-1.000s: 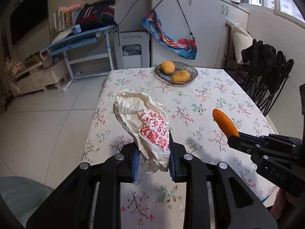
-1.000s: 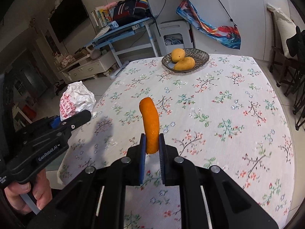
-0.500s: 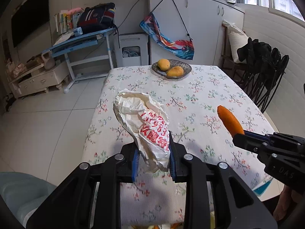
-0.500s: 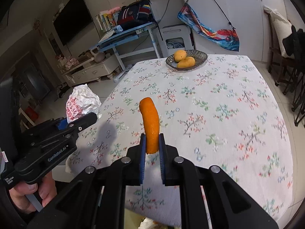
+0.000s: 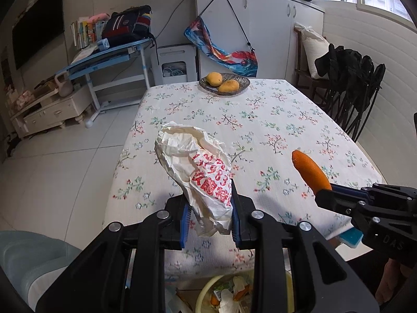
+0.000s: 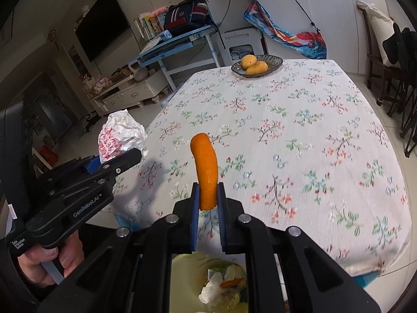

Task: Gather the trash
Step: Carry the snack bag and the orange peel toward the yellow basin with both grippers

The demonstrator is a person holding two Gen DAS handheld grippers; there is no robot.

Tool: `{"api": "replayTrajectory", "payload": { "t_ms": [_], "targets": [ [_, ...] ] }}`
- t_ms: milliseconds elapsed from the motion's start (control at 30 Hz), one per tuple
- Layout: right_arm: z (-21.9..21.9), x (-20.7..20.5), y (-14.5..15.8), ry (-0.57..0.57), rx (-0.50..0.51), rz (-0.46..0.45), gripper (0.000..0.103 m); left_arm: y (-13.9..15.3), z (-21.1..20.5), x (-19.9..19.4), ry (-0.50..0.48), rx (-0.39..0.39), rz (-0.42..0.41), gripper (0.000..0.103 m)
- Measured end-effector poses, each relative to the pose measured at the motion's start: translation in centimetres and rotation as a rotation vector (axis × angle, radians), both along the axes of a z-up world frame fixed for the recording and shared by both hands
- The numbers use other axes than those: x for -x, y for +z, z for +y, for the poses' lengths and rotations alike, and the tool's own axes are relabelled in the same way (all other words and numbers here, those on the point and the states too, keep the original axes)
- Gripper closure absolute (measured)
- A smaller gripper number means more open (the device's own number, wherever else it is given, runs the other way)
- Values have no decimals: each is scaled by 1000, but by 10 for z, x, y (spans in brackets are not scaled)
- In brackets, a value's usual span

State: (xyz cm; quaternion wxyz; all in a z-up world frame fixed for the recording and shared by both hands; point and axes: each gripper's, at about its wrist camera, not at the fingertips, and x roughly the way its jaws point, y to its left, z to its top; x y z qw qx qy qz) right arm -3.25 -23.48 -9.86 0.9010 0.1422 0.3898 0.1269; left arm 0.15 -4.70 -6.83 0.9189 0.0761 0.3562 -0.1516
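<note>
Now the left tongs (image 5: 208, 217) clamp a crumpled wrapper (image 5: 198, 174), the right tongs (image 6: 208, 203) pinch an orange peel (image 6: 206, 172), both above a yellow bin (image 6: 182, 281).

The bin (image 5: 208, 294) is largely hidden beneath the left gripper (image 5: 208, 221).

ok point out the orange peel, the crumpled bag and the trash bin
peel (image 6: 206, 167): right wrist view, middle of the strip
bag (image 5: 200, 172): left wrist view, red-printed side
bin (image 6: 182, 281): right wrist view, inner wall
</note>
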Motion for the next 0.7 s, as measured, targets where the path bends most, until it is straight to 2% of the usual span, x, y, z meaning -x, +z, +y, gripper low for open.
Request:
{"api": "replayTrajectory", "payload": {
  "t_ms": [700],
  "targets": [
    [19,58,-10,42,6,34,89,-8,17,46,8,11,-3,78]
  ]
}}
